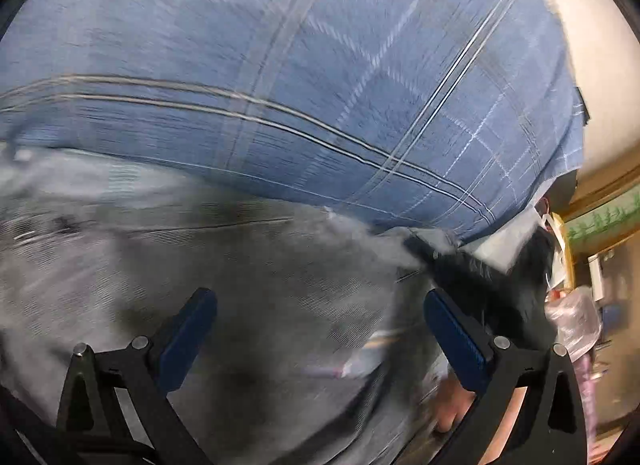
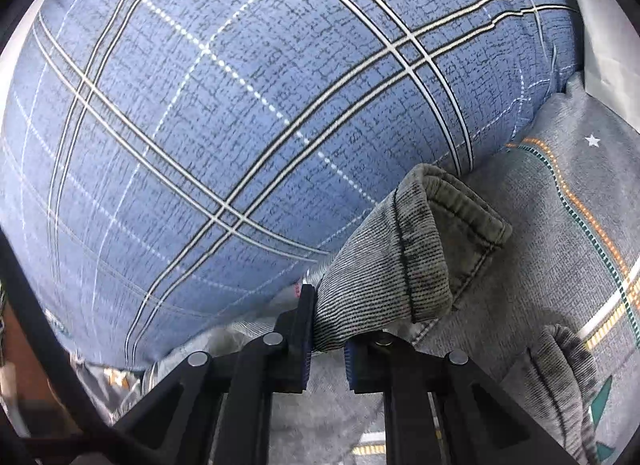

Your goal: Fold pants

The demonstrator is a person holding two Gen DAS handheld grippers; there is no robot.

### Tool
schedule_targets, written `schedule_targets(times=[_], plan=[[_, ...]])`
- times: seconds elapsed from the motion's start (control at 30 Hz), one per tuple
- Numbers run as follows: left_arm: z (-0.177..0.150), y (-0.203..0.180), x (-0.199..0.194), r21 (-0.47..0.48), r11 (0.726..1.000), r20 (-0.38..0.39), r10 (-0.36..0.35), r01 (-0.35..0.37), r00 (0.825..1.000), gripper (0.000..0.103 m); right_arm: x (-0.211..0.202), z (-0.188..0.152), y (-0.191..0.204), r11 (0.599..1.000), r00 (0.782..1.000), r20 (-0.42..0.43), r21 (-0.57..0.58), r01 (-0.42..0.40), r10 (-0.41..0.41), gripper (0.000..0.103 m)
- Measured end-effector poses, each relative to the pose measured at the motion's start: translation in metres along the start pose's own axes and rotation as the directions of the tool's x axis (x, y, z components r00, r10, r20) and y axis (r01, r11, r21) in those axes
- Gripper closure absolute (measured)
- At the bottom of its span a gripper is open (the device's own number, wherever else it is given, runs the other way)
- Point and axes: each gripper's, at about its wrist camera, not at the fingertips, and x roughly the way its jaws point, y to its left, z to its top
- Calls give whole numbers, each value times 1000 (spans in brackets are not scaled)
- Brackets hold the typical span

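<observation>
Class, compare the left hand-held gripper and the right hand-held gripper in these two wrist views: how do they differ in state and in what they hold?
The left hand-held gripper has its jaws spread wide; the right hand-held gripper is nearly closed. The left one holds nothing, with blurred grey cloth beyond it; the right one pinches the grey pants near a hem. The left view is smeared; the right view is sharp. Both have black frames, blue pads and face a blue plaid cushion.

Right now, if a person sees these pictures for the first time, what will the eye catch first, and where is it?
First the big blue plaid bedding, which fills the upper part of both views. Next, in the right wrist view, the right gripper at the bottom centre is shut on the hem of the grey corduroy pants, which lie on a grey patterned sheet. In the blurred left wrist view, the left gripper stands open above the grey cloth.
</observation>
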Motion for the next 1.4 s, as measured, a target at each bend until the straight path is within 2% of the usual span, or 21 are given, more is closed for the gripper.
schedule_targets(times=[0.07, 0.13, 0.2, 0.27, 0.33, 0.37, 0.4, 0.43, 0.5, 0.57, 0.63, 0.67, 0.7, 0.73, 0.8, 0.93, 1.03, 1.1, 1.27, 1.33, 1.4], plan=[[13, -4, 23, -48, 998, -1, 45, -45, 999, 1, -7, -1, -11, 1000, 1000, 1, 8, -20, 20, 89], [22, -7, 42, -81, 995, -13, 55, -55, 998, 1, -13, 0, -29, 998, 998, -1, 11, -56, 56, 89], [26, -9, 55, -115, 992, -39, 49, -53, 998, 1, -25, -3, -35, 997, 997, 6, -1, -76, 76, 89], [23, -5, 71, -202, 979, -106, 14, -36, 994, 1, -36, -9, -40, 995, 995, 17, -1, -100, 100, 89], [19, -3, 79, -249, 968, -134, -3, -31, 991, 5, -45, -16, -43, 992, 992, 28, 18, -124, 123, 89], [15, 0, 83, -277, 959, -151, 16, -58, 988, 8, -44, -16, -44, 992, 992, 14, 10, -126, 126, 89], [16, 2, 85, -296, 952, -160, 31, -77, 987, 19, -46, -17, -46, 991, 991, 20, 4, -131, 131, 89], [13, 8, 87, -335, 937, -166, 41, -96, 985, 34, -49, -20, -48, 991, 991, 27, 4, -132, 132, 89], [11, 22, 89, -440, 894, -167, 14, -87, 986, 47, -54, -26, -50, 989, 989, 2, -1, -148, 148, 89], [7, 34, 88, -516, 855, -156, -28, -58, 987, 47, -57, -29, -49, 987, 987, -3, -3, -162, 162, 89], [7, 37, 85, -541, 840, -147, -46, -41, 988, 50, -63, -31, -46, 983, 983, -3, -16, -183, 183, 90], [6, 39, 80, -559, 829, -135, -50, -35, 990, 59, -66, -31, -44, 980, 980, -2, -17, -198, 198, 90], [6, 41, 73, -570, 821, -125, -46, -34, 991, 80, -70, -31, -43, 977, 977, -2, -15, -213, 213, 90], [6, 41, 67, -576, 817, -113, -36, -36, 993, 91, -76, -30, -42, 974, 975, -3, -18, -224, 224, 90], [9, 41, 50, -562, 827, -65, -34, -9, 997, 94, -90, -29, -43, 970, 971, 8, -34, -240, 240, 90], [-5, 22, -11, -518, 847, 79, -95, 122, 992, 99, -120, -19, -39, 948, 951, 19, -89, -307, 310, 90], [-40, 14, -55, -473, 855, 157, -158, 214, 975, 100, -146, -29, -50, 920, 923, 12, -88, -382, 385, 90], [-71, 11, -71, -452, 860, 188, -166, 236, 968, 100, -163, -44, -61, 904, 906, -2, -69, -423, 423, 90], [-138, 21, -62, -453, 863, 148, -173, 222, 974, 100, -188, -102, -91, 933, 933, -4, -21, -359, 359, 90], [-151, 26, -25, -484, 855, 91, -164, 188, 982, 100, -175, -120, -108, 960, 960, -19, -2, -279, 279, 90], [-159, 30, -10, -507, 848, 34, -157, 153, 987, 100, -154, -125, -123, 988, 984, -91, 36, -148, 150, 90]])
